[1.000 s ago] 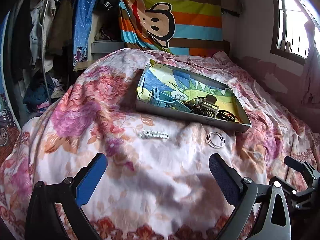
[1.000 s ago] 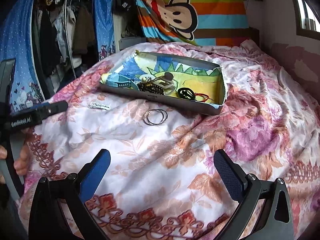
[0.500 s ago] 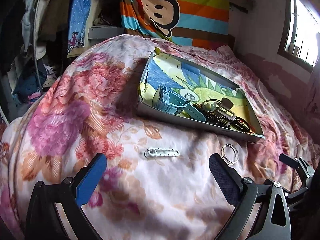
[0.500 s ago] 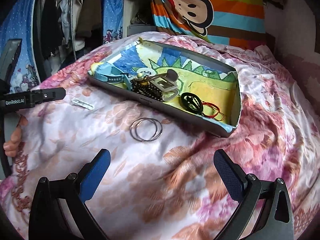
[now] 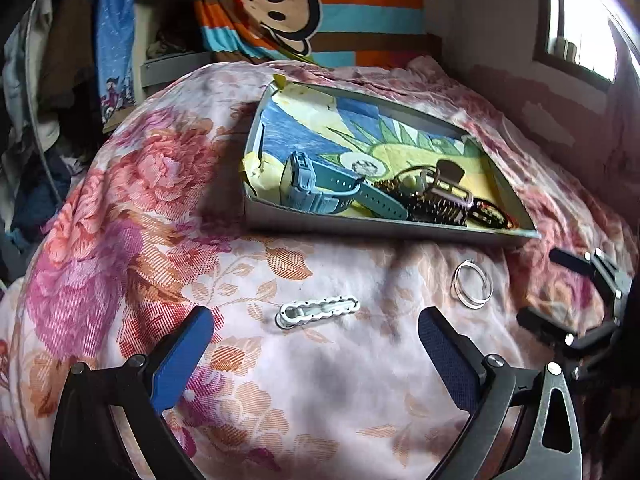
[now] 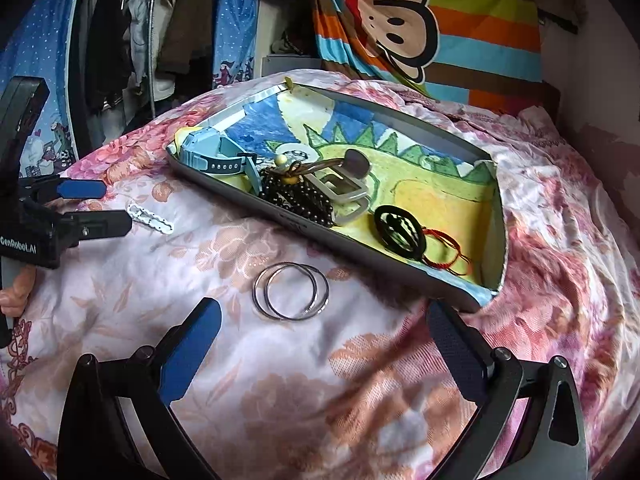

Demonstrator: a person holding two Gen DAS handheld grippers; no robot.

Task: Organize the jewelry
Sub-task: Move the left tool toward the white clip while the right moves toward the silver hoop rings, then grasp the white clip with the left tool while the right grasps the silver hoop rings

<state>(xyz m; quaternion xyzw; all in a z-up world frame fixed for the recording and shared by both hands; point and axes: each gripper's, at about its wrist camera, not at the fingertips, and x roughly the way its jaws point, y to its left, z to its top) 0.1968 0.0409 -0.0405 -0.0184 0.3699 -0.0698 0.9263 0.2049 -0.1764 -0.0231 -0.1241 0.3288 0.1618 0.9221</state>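
Note:
A shallow grey tray (image 5: 360, 226) (image 6: 400, 258) with a cartoon lining lies on the floral bedspread. It holds a blue watch (image 5: 320, 190) (image 6: 214, 156), dark beads (image 6: 296, 200), a buckle and a red string. A white hair clip (image 5: 318, 310) (image 6: 150, 216) lies on the cover just ahead of my open left gripper (image 5: 312, 340), between its fingers. A pair of silver hoops (image 6: 291, 291) (image 5: 472, 284) lies just ahead of my open right gripper (image 6: 320, 328). Both grippers hold nothing.
The floral bedspread (image 5: 140, 200) bulges and slopes off at the left. Hanging clothes (image 6: 120, 40) fill the left background, a striped monkey blanket (image 6: 420, 20) hangs behind, a window (image 5: 580, 20) sits at the right. A hand (image 6: 16, 292) holds the left tool.
Both grippers have moved forward and down toward the bed. The clip now sits close before the left fingers, the hoops close before the right ones. Nothing on the bed has shifted.

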